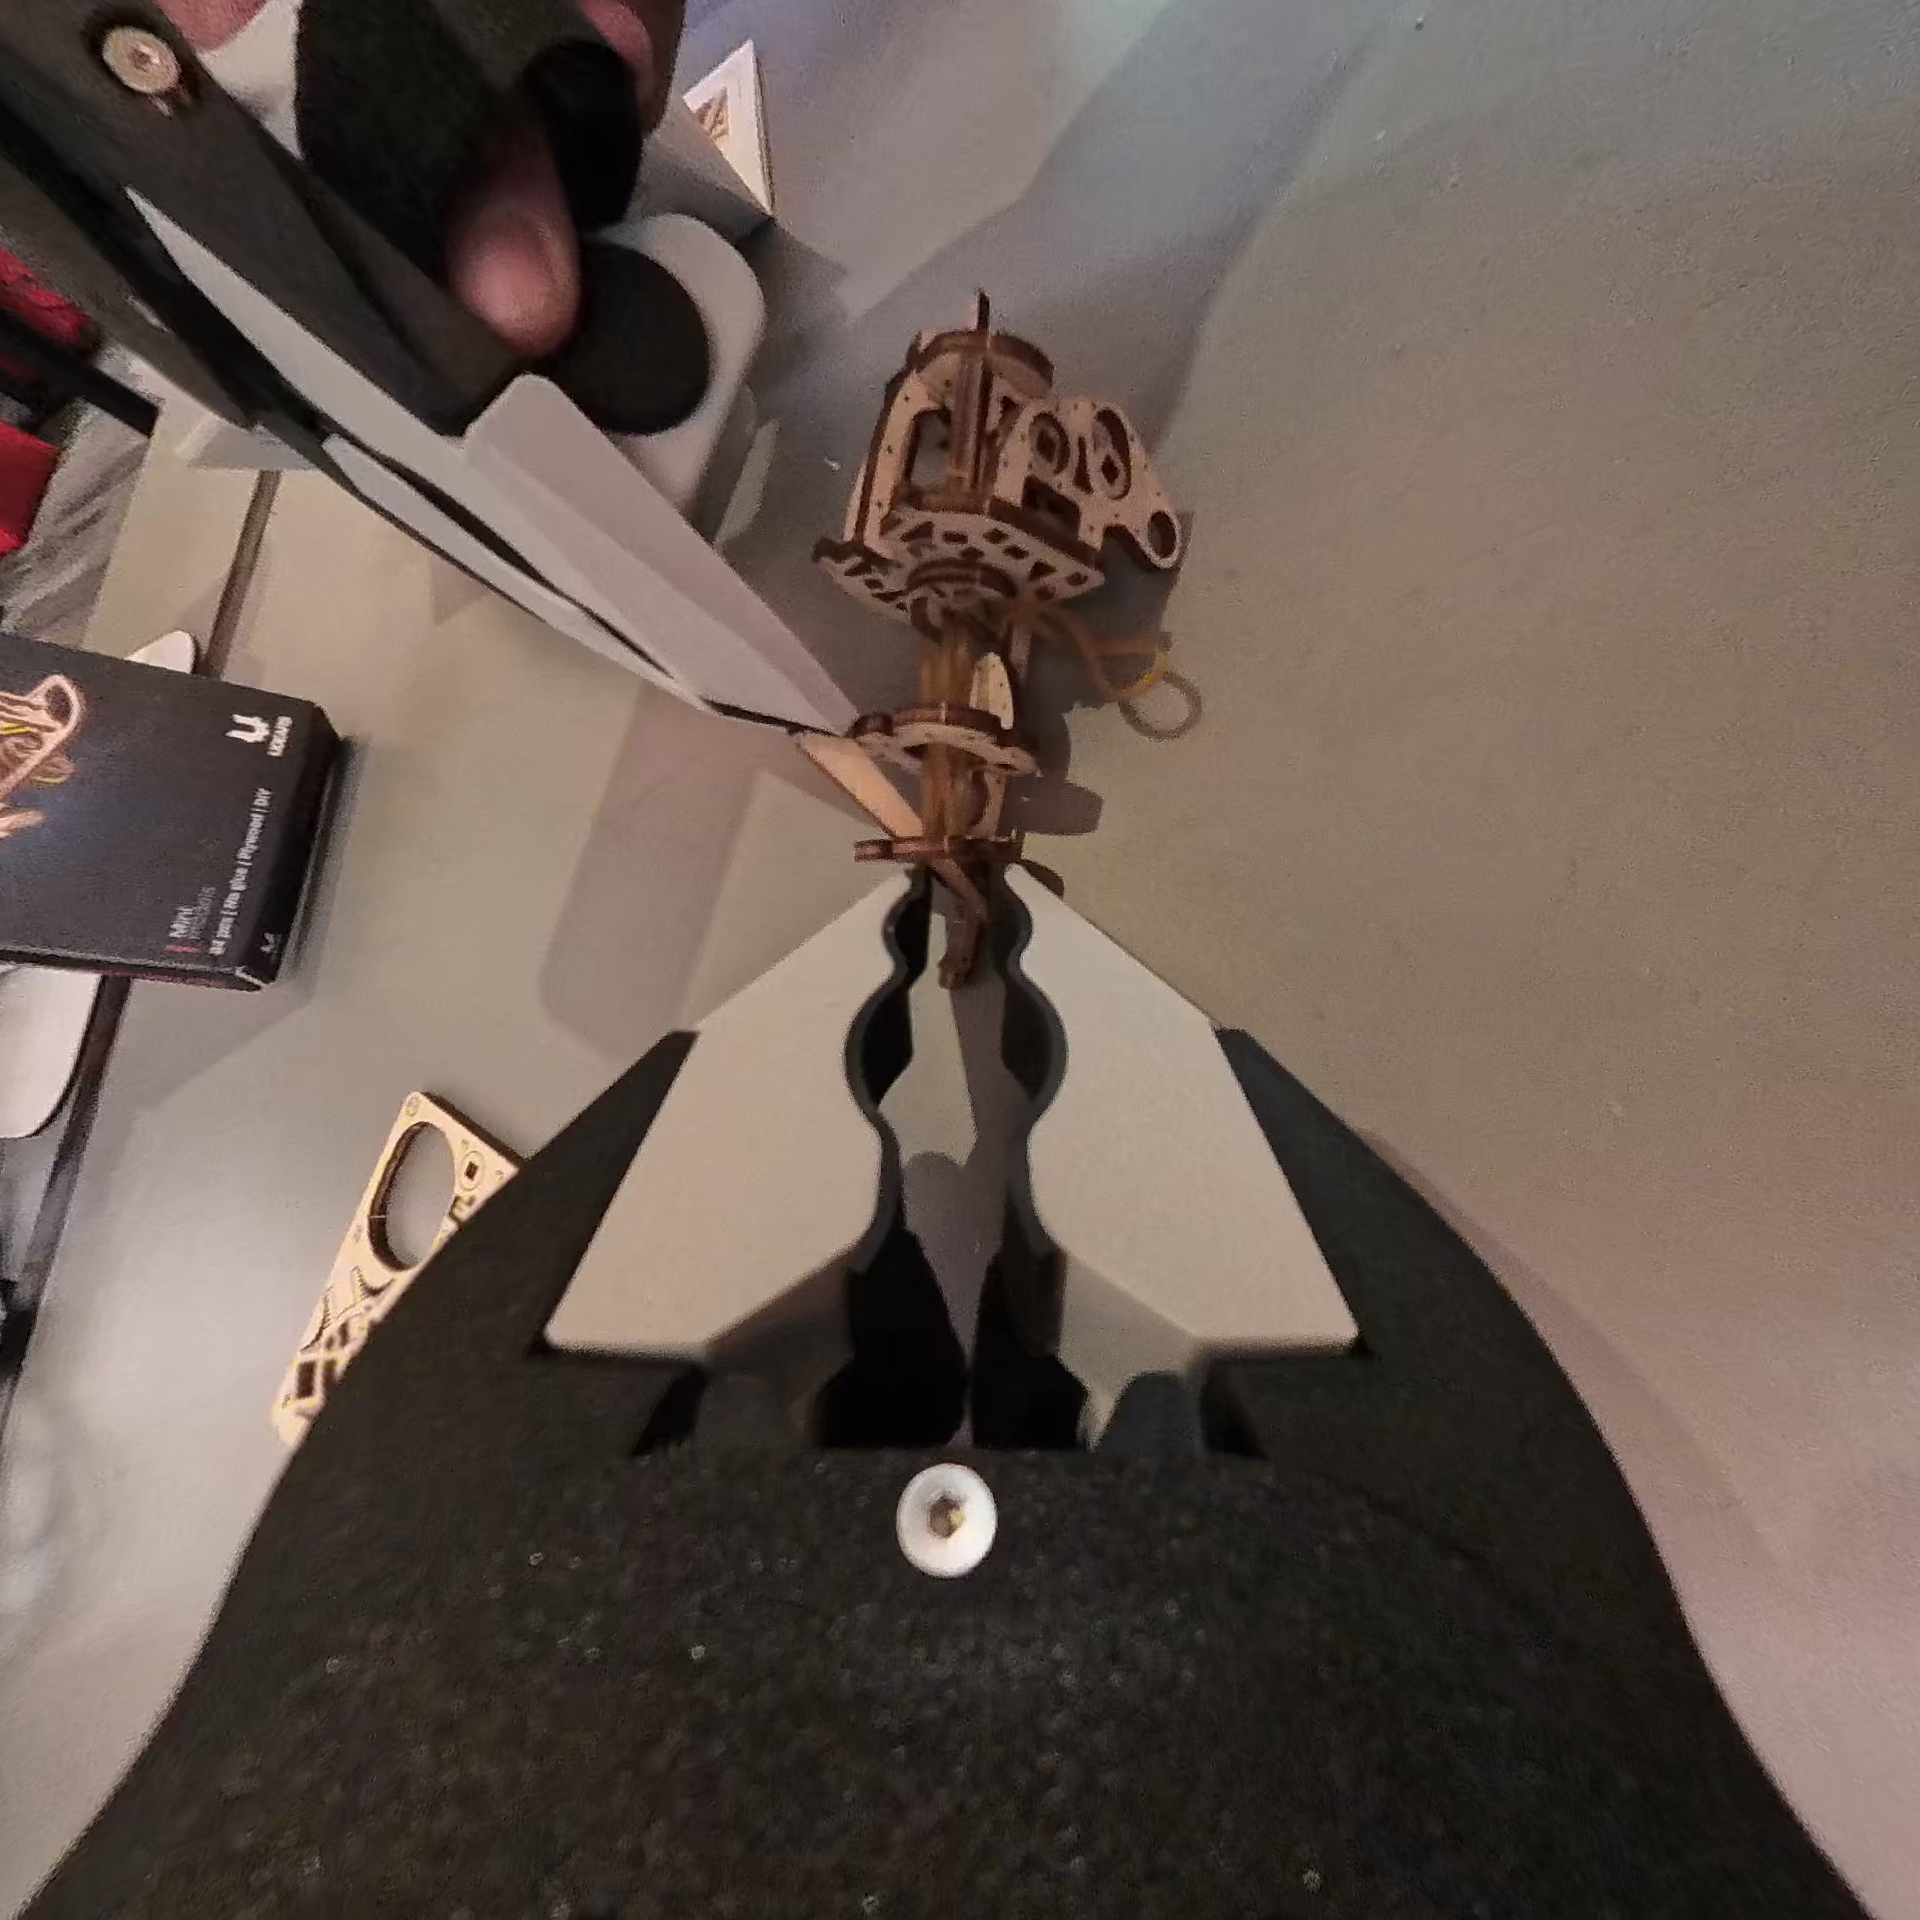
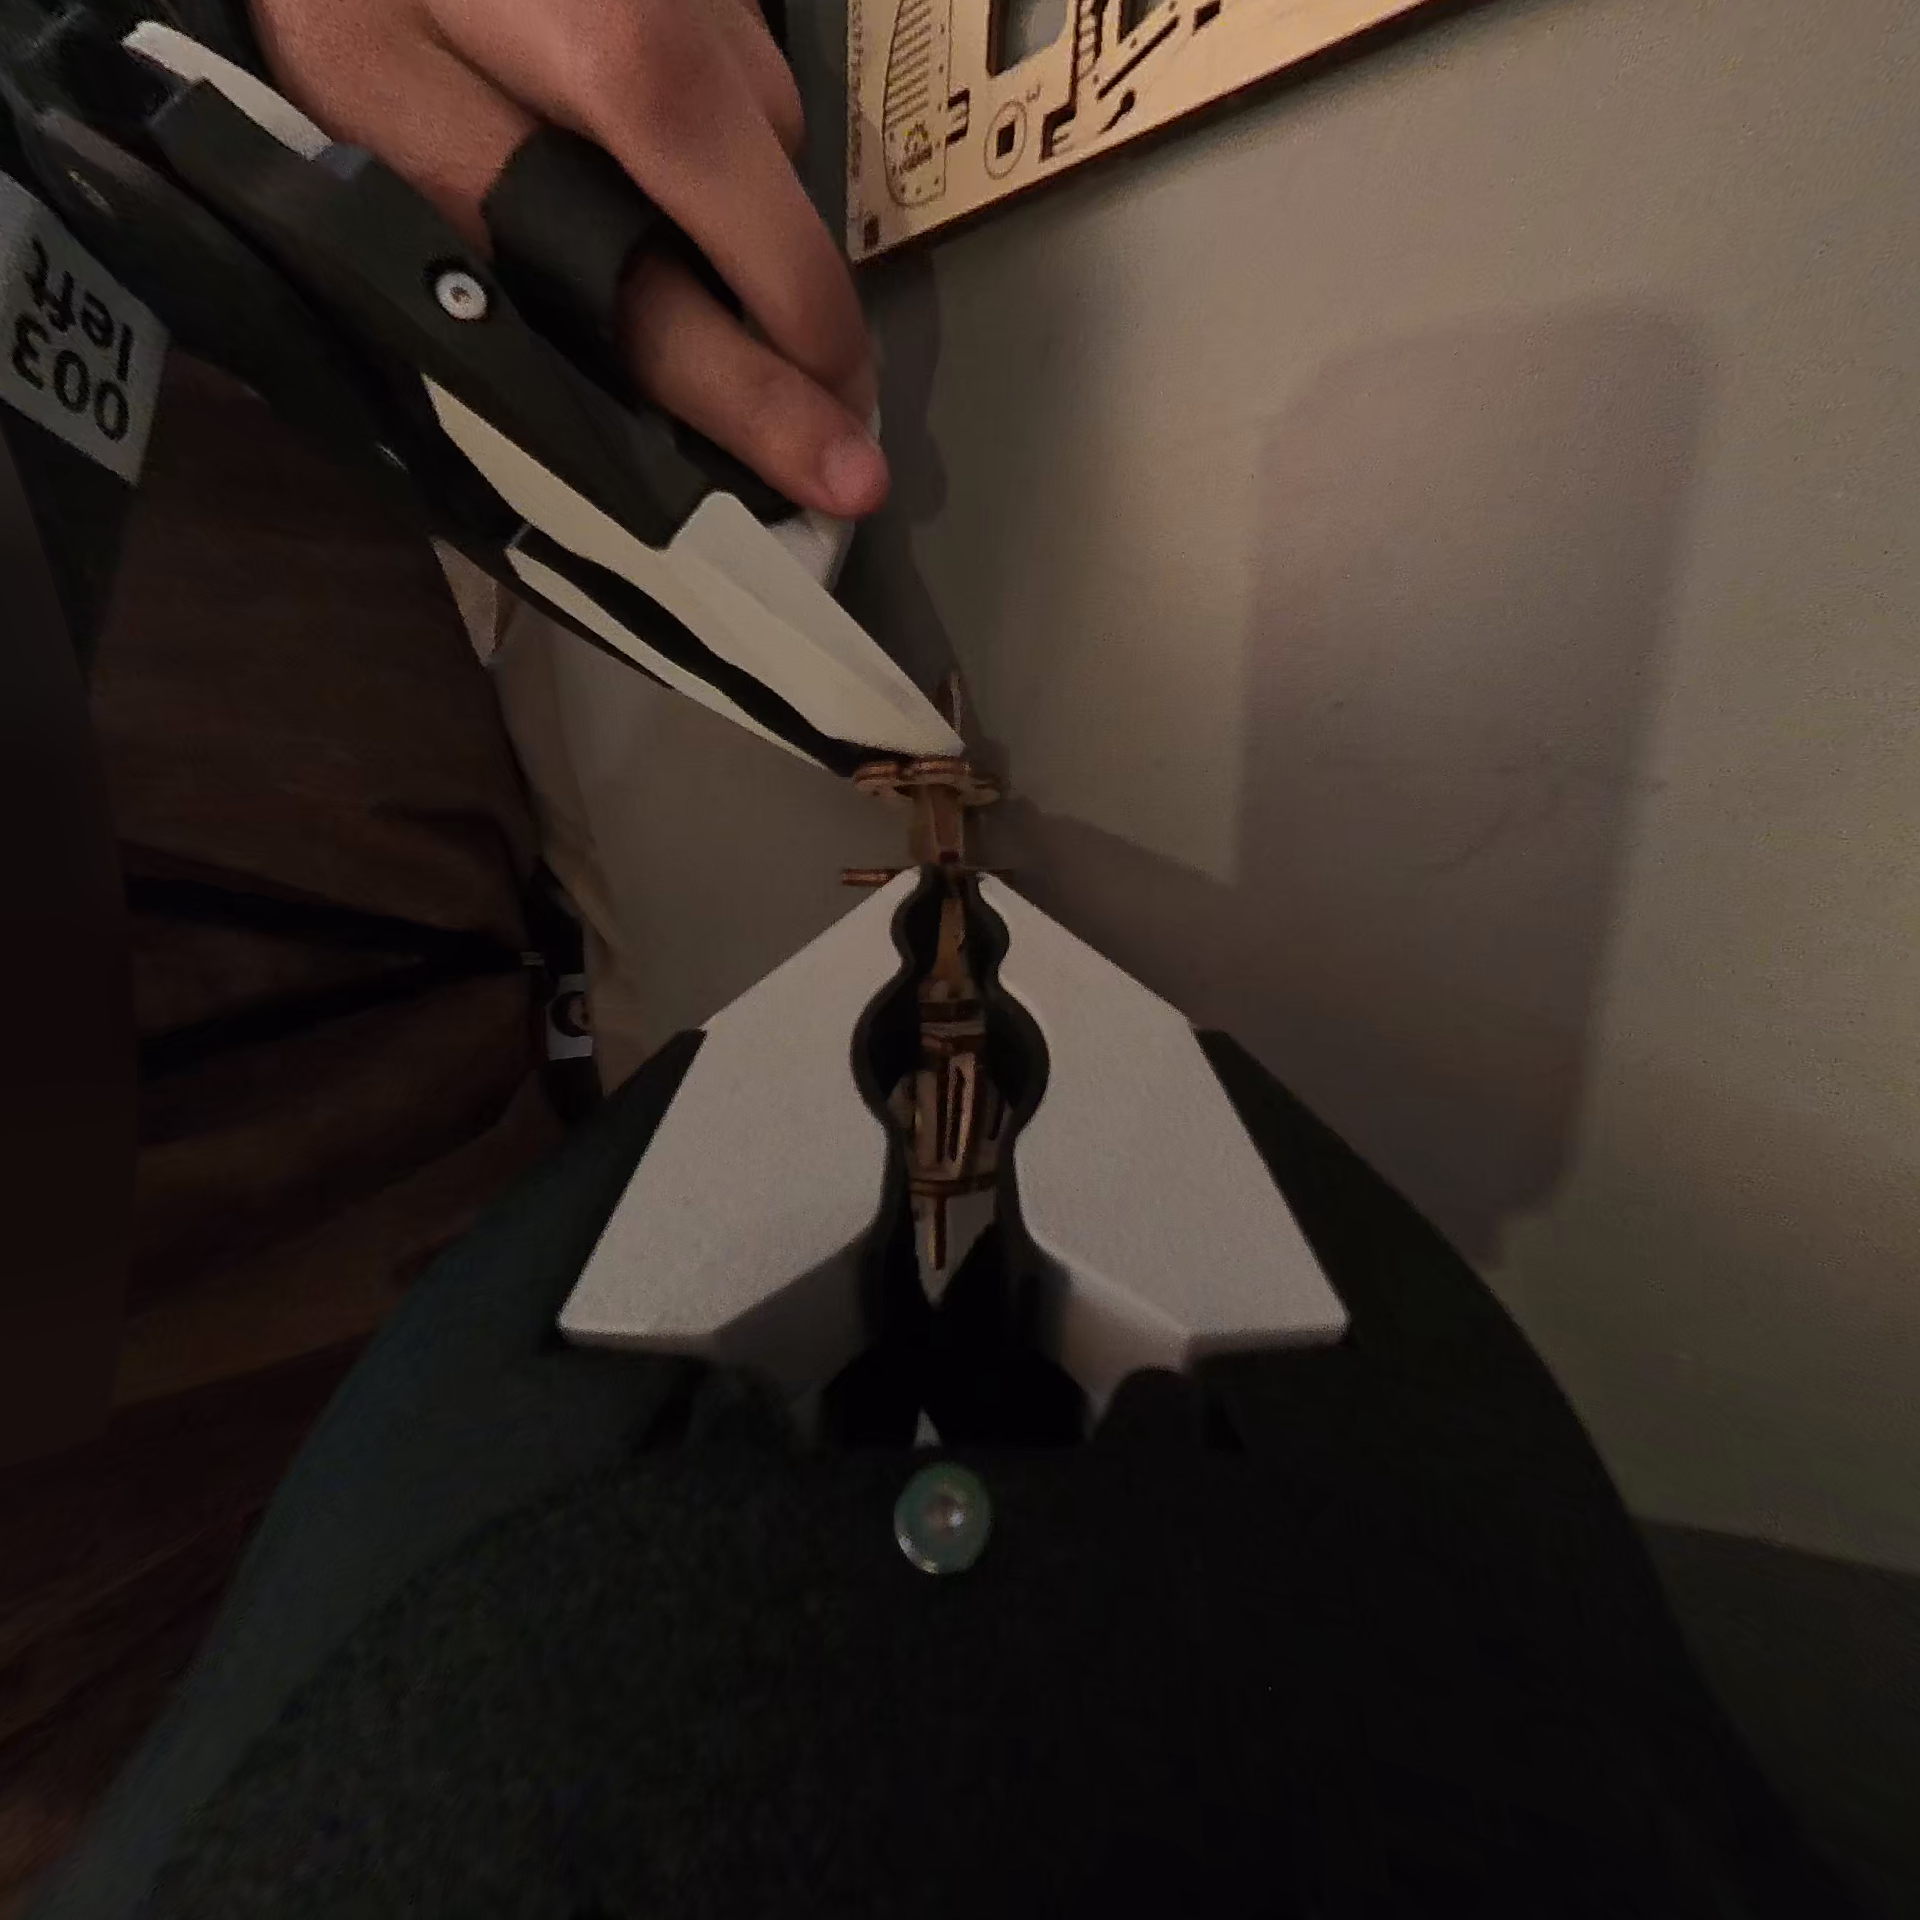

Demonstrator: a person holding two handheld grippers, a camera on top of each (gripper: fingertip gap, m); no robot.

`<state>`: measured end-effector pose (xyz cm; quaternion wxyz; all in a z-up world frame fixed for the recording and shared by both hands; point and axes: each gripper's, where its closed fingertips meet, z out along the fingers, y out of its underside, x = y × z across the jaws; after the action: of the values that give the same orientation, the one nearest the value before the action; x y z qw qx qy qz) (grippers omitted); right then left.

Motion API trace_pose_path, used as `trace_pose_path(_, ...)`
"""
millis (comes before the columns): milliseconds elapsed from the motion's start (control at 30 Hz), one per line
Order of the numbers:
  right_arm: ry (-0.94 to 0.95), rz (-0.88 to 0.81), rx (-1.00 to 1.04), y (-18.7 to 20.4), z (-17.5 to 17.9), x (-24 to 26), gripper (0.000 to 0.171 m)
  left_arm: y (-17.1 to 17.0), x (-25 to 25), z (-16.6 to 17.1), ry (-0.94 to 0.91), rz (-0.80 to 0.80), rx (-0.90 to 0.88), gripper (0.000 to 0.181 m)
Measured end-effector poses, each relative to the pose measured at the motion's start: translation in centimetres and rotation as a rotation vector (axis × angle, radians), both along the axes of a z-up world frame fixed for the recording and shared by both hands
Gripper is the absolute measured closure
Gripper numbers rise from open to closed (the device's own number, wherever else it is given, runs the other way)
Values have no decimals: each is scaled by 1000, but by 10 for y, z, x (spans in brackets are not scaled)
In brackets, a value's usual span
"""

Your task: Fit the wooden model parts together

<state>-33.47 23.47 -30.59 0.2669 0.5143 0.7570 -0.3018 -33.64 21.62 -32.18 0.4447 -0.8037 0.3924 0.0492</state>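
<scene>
In the left wrist view a laser-cut wooden model (image 1: 987,488) lies on the pale table, its thin shaft pointing toward me. My left gripper (image 1: 961,883) is shut on the small wooden end of the shaft (image 1: 958,935). My right gripper (image 1: 821,722) comes in from the upper left, shut on a flat wooden strip (image 1: 862,784) whose tip touches the shaft's discs (image 1: 951,732). In the right wrist view my right gripper (image 2: 951,878) holds that strip (image 2: 948,1101) between its jaws. The left gripper (image 2: 935,743) pinches the small disc assembly (image 2: 925,779) just beyond.
A black product box (image 1: 156,810) lies at the left. A laser-cut plywood sheet (image 1: 395,1226) lies near my left gripper's body, and one shows at the top of the right wrist view (image 2: 1039,104). A yellow rubber band (image 1: 1153,686) trails beside the model. A hand (image 2: 644,208) grips the left tool. Only a small space, under 4 cm, lies between the two pairs of fingers.
</scene>
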Motion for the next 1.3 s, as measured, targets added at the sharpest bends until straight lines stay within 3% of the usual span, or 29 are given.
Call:
trace_pose_path(300,200,6,55,1,2,1,169,3,-3,0,27,36,16,177)
trace_pose_path(1300,140,53,9,-5,5,5,168,-1,-8,-1,115,-8,39,179)
